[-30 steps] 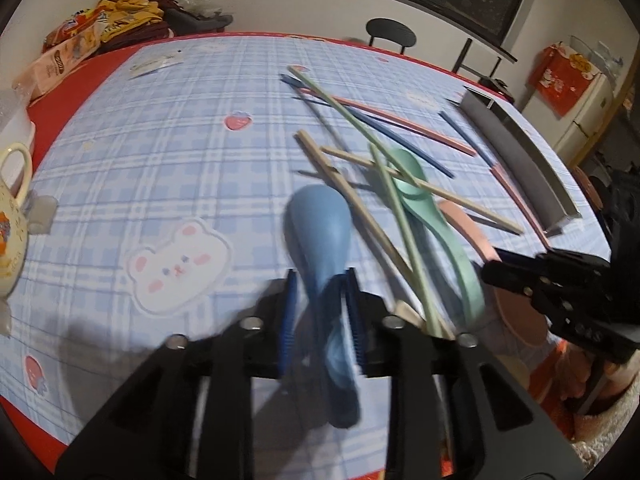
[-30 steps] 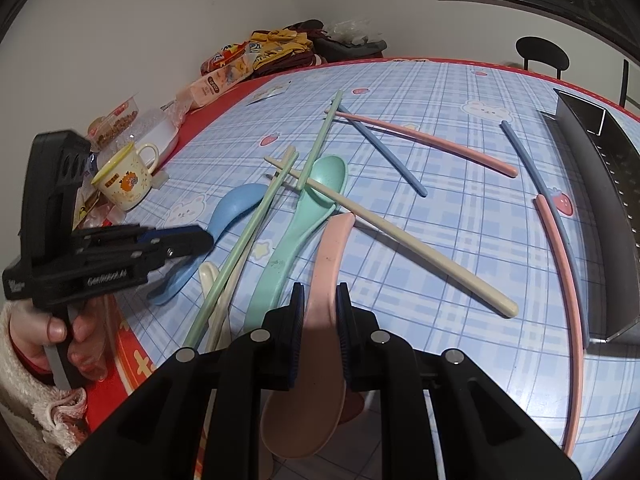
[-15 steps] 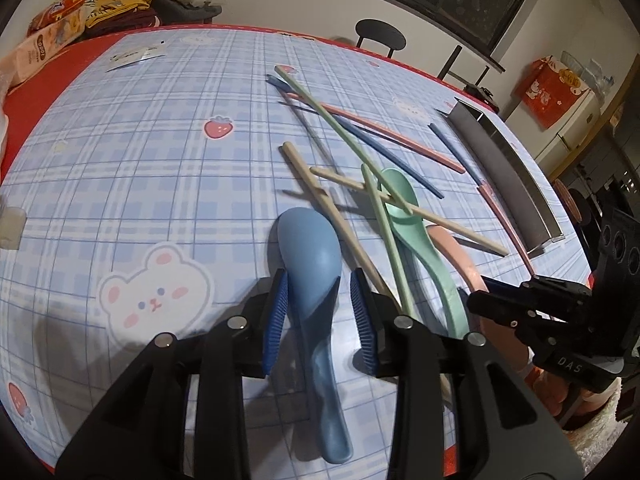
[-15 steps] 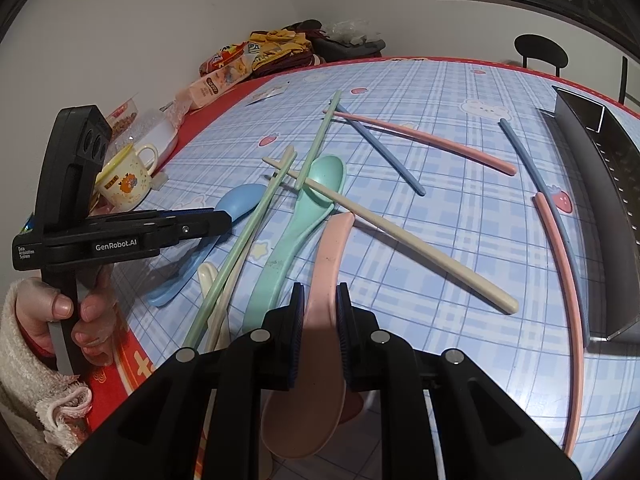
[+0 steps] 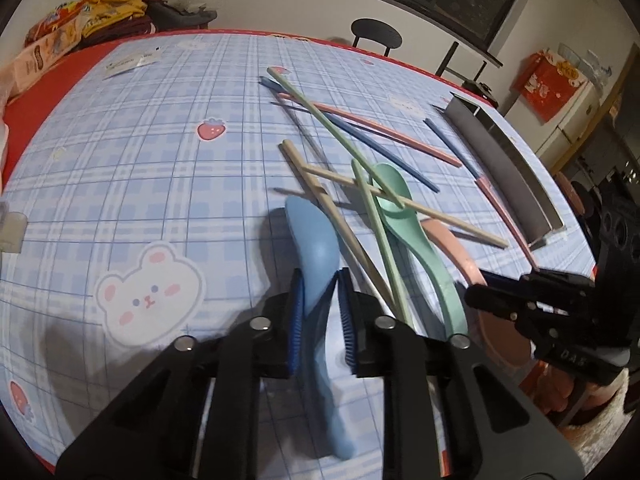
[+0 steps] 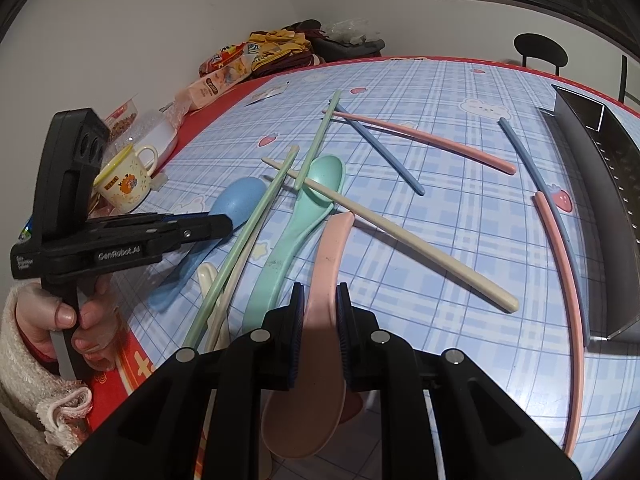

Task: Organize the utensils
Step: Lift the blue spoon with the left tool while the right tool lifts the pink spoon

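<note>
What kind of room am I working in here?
Likely a home dining area: a table under a bear-print plaid tablecloth, a black chair beyond it, snack packets and a mug.

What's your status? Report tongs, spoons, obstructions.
Left tongs shut on blue spoon. Right tongs shut on pink spoon. Chopsticks cross green spoon beside both.

Seen from the right wrist, the left spoon (image 6: 236, 204), middle spoon (image 6: 288, 236) and right spoon (image 6: 328, 264) lay side by side at the table's (image 6: 440, 92) 6 o'clock edge, crossed chopsticks (image 6: 400, 232) over them. The tray (image 6: 608, 184) ran along the 3 o'clock edge, two more chopsticks (image 6: 560, 248) just beside it. A cup (image 6: 124, 180) stood at 9 o'clock, snack packs (image 6: 224, 76) behind it at 11, a chair (image 6: 540, 50) beyond the table at 1.
</note>
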A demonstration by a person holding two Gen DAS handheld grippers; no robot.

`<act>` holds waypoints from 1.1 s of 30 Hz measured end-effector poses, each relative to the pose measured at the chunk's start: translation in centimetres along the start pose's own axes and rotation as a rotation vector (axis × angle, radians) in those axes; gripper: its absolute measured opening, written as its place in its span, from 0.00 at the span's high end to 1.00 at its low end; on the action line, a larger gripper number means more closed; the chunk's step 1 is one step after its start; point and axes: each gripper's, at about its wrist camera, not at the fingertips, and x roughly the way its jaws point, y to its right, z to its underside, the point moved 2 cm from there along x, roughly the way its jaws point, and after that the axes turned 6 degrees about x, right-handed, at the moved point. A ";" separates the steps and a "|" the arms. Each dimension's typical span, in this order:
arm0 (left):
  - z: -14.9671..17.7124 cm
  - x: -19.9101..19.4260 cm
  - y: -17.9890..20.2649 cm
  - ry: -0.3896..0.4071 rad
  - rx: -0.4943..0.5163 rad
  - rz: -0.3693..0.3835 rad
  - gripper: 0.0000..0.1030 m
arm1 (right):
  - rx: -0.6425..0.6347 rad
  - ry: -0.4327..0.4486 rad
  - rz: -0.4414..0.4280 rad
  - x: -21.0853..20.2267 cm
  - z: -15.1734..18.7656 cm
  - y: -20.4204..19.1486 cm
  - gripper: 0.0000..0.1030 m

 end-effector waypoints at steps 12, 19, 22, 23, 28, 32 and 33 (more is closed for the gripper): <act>2.8 -1.5 0.3 0.007 0.081 -0.071 0.88 | -0.015 0.010 0.001 -0.1 0.2 -0.3 0.86; 3.1 -1.6 0.5 0.037 0.087 -0.101 0.88 | -0.031 0.011 -0.010 -0.2 0.3 -0.7 0.93; 3.2 -1.6 0.3 0.042 0.073 -0.090 0.88 | -0.029 0.002 -0.014 0.0 0.2 -0.7 0.93; 3.2 -1.6 0.3 0.043 0.069 -0.085 0.88 | -0.026 0.002 -0.016 0.0 0.2 -0.6 0.93; 3.2 -1.7 0.3 0.045 0.074 -0.089 0.88 | -0.014 -0.003 -0.027 0.1 0.2 -0.5 0.93; 3.2 -1.6 0.4 0.047 0.080 -0.096 0.88 | 0.000 -0.024 -0.028 0.6 0.1 -0.4 0.92; 3.2 -1.6 0.5 0.048 0.080 -0.096 0.88 | 0.002 -0.026 -0.030 0.6 0.1 -0.4 0.92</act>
